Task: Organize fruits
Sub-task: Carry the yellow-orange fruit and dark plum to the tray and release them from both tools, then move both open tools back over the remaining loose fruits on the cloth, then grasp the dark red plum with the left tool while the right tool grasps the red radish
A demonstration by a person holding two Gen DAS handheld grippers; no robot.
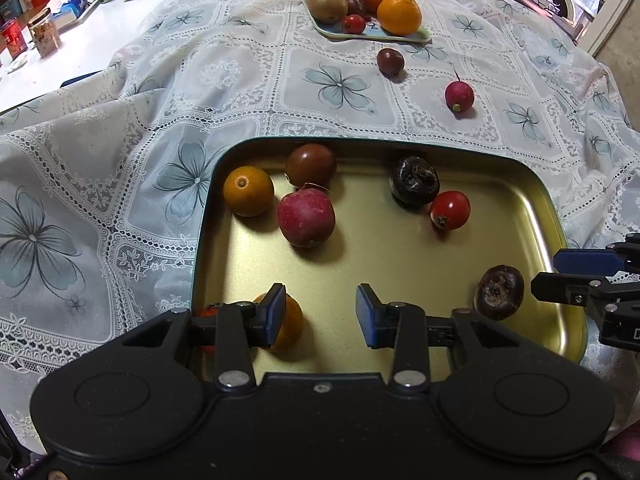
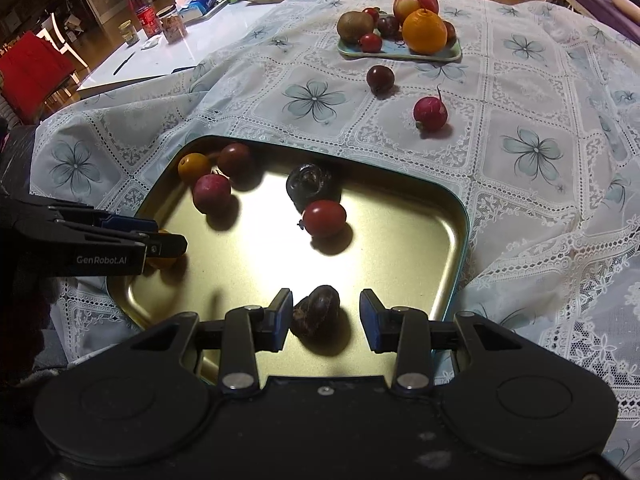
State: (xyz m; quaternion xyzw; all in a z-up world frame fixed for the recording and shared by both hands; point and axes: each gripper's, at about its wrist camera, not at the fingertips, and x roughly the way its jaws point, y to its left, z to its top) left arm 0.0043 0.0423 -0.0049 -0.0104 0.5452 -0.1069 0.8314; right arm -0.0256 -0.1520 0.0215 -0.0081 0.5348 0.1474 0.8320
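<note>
Two trays matter from where I sit: the gold tin tray (image 1: 532, 216) close under both cameras and the small pale tray (image 2: 452, 54) far up the surface (image 1: 248, 72). My right tongs (image 2: 325, 316) stand open, jaws either side of a dark wrinkled fruit (image 2: 316, 316) in the near right part of the gold tray, the left pad just beside it and the right pad apart, so I judge I am either about to grip it or have just let it go; I cannot tell which. My left tongs (image 1: 321, 314) are open as well and hold nothing, with a small orange fruit (image 1: 290, 326) partly hidden behind the left pad at the tray's near left corner. Elsewhere in the gold tray I count another small orange fruit (image 1: 248, 191), a brown-red round one (image 1: 311, 165), a pinkish-red one (image 1: 306, 218), a second dark wrinkled fruit (image 1: 414, 182) and a red tomato (image 1: 450, 209) touching it. The pale tray carries a kiwi (image 2: 355, 26), an apple (image 2: 414, 2), a large orange (image 2: 424, 32) and some small red and dark fruits. Loose on the cloth between the trays lie a dark plum-like fruit (image 2: 380, 79) and a radish (image 2: 430, 113). If sorting goes on, my guess is these two come next, calling for a long forward reach.
</note>
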